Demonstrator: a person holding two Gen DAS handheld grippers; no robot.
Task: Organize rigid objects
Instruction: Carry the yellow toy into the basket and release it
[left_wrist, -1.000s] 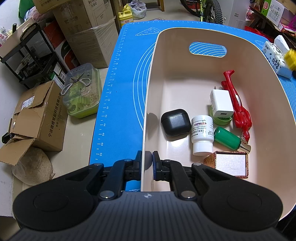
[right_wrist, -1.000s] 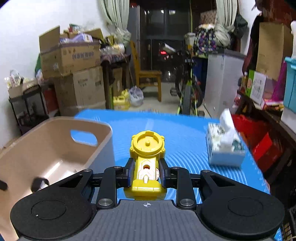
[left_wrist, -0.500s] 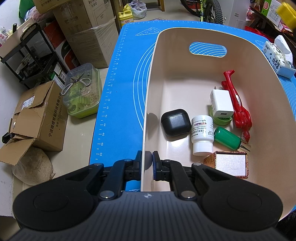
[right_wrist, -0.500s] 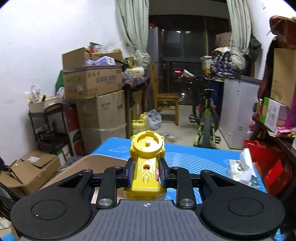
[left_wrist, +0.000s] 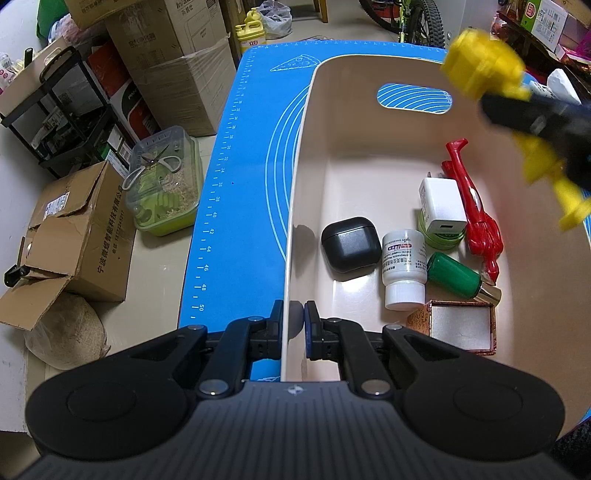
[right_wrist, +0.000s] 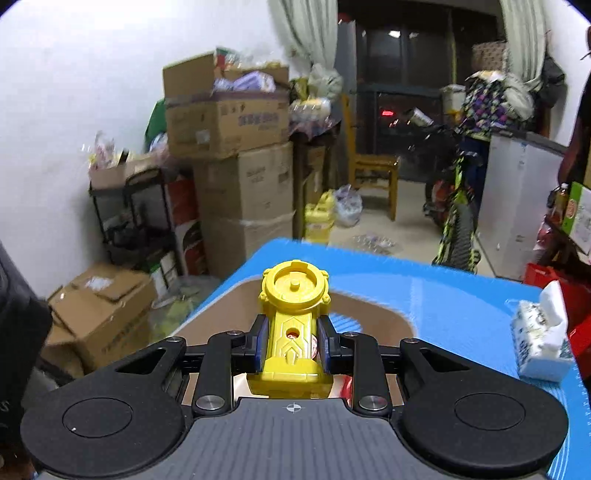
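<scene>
On the blue silicone mat (left_wrist: 240, 155) with printed ruler marks, one beige plastic bin (left_wrist: 295, 206) with an oval handle cut-out in its far wall. Left gripper (left_wrist: 293, 325) clamped onto the bin's near-left wall, one pad outside and one inside, jaws nearly closed on the thin rim. Inside the bin, on the floor: black rounded earbud case (left_wrist: 351, 244), white plastic pill bottle (left_wrist: 403, 267) lying on its side just beside the case, green cylindrical bottle with a metallic cap (left_wrist: 458, 277) touching the pill bottle, white USB wall charger (left_wrist: 441, 205) resting on a round green tin (left_wrist: 441, 236), red plastic toy figure (left_wrist: 476, 210) along the right side, and small open patterned gift box with a grey lining (left_wrist: 461, 325) at the near right corner. Right gripper (right_wrist: 291, 345) closed firmly on the handle of a yellow plastic toy launcher with a round ringed head (right_wrist: 293, 317), pads pressing both flanks. In the left wrist view, same yellow toy and gripper blurred, above the bin's far right rim, clear of the contents. Beside the bin on the mat, to the right: tissue pack with a white sheet protruding (right_wrist: 539, 332). On the floor at left: cardboard boxes (left_wrist: 74, 236) and clear-lidded green container (left_wrist: 166, 195).
</scene>
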